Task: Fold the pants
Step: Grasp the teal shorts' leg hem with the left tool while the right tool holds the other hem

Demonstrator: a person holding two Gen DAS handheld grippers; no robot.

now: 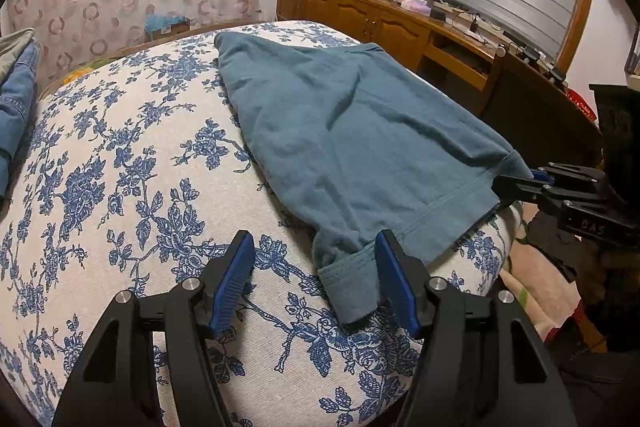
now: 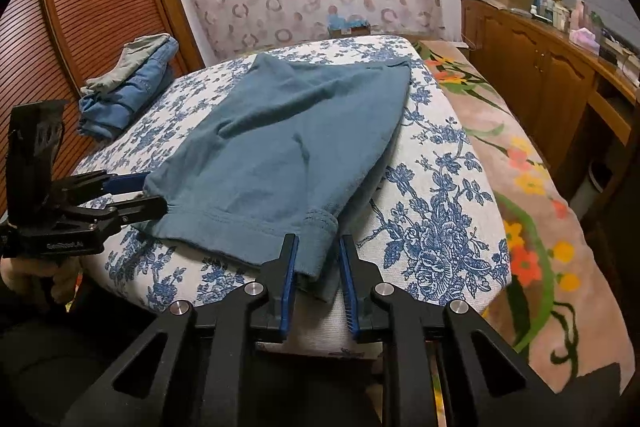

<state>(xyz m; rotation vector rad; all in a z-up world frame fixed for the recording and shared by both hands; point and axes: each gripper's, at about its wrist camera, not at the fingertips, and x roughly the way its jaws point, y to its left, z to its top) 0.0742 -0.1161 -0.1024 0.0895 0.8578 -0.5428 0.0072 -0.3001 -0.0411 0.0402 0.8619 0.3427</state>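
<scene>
Teal pants (image 1: 360, 131) lie spread on a bed with a blue floral cover (image 1: 132, 187), hem edge toward me. My left gripper (image 1: 318, 275) stands open and wide at the hem's left corner, which curls up against the right pad without being pinched. In the right wrist view the pants (image 2: 280, 147) reach down to my right gripper (image 2: 318, 263). Its jaws stand narrow around the hem's right corner; the left pad touches the cloth and a thin gap shows at the right pad. The left gripper (image 2: 154, 193) sits at the far hem corner, held by a hand.
Folded jeans with a grey garment (image 2: 128, 83) lie at the bed's far left corner. A flowered blanket (image 2: 520, 187) covers the bed's right side. A wooden cabinet (image 1: 384, 23) with clutter on top runs along the right wall, and a slatted wooden door (image 2: 92, 19) stands on the left.
</scene>
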